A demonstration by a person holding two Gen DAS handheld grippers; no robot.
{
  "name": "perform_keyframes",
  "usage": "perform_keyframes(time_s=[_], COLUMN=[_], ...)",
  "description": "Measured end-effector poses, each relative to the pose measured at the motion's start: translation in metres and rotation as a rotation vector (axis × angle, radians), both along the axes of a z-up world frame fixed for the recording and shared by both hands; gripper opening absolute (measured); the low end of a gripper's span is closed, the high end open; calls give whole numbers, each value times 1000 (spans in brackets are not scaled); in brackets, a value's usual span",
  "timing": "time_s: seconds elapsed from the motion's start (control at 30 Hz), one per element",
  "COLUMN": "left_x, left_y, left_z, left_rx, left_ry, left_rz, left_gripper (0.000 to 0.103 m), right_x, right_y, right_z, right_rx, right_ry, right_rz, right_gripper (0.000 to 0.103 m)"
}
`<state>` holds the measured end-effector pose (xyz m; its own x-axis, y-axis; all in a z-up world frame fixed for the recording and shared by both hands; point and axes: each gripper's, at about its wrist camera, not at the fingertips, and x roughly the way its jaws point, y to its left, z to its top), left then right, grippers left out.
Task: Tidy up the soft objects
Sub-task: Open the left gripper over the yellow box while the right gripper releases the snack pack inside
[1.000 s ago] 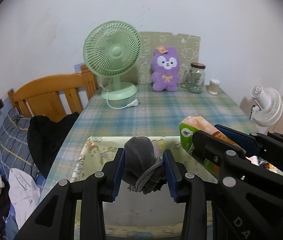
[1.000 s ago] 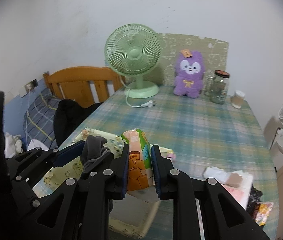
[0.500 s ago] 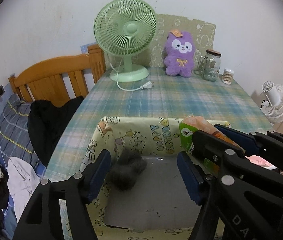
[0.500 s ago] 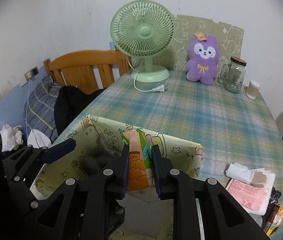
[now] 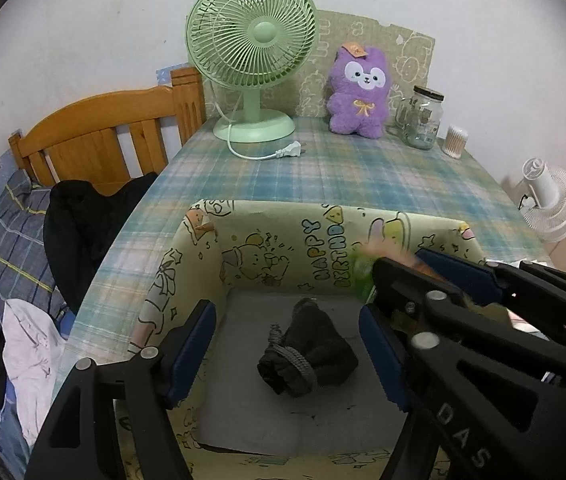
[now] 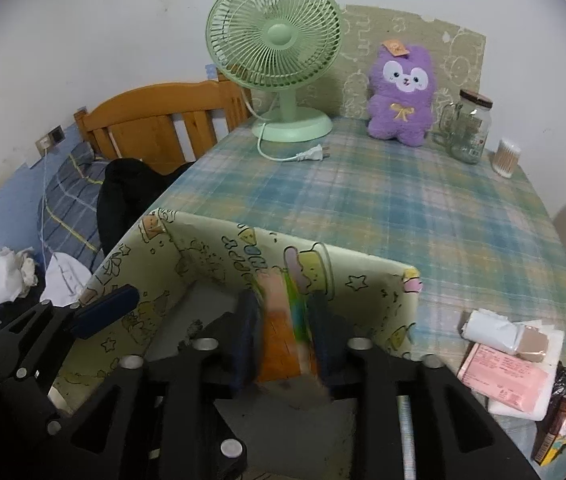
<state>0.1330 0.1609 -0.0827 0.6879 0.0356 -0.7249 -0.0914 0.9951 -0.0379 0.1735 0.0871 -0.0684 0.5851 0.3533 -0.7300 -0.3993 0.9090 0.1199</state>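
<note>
While one sock [image 5: 305, 350] lies boxed, one blurred packet [image 6: 283, 320] perhaps drops.

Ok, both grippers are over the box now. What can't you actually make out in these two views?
- Orange-green packet, right wrist view: motion-blurred between the opening jaws of the right gripper; contact with the pads unclear.
- Same packet, left wrist view: mostly hidden behind the right gripper.
- Grey sock, right wrist view: covered by the right gripper's fingers.
- Box near wall: cut off by the bottom edge in both views.

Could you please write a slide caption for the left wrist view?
Left gripper jaws opening above a dark sock bundle lying in the cartoon-print box.
</note>
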Motion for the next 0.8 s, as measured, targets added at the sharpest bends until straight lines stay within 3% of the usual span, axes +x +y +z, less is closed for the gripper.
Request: perform_keyframes(time_s=[0.07, 0.6, 0.8], left_x=[-1, -16, -23], left_y=[-1, -22, -32], left_z=[1, 24, 35], left_rx=[-7, 3, 0], left_ry=[-7, -65, -89], left_rz=[-4, 5, -3], left_gripper=[82, 92, 92], right_x=[-3, -16, -25], right_y=[-4, -30, -40], right_z=[3, 22, 34], right_rx=[5, 42, 42], right_ry=[-20, -56, -85], right_rz=[-15, -51, -50], right_gripper=[66, 84, 84])
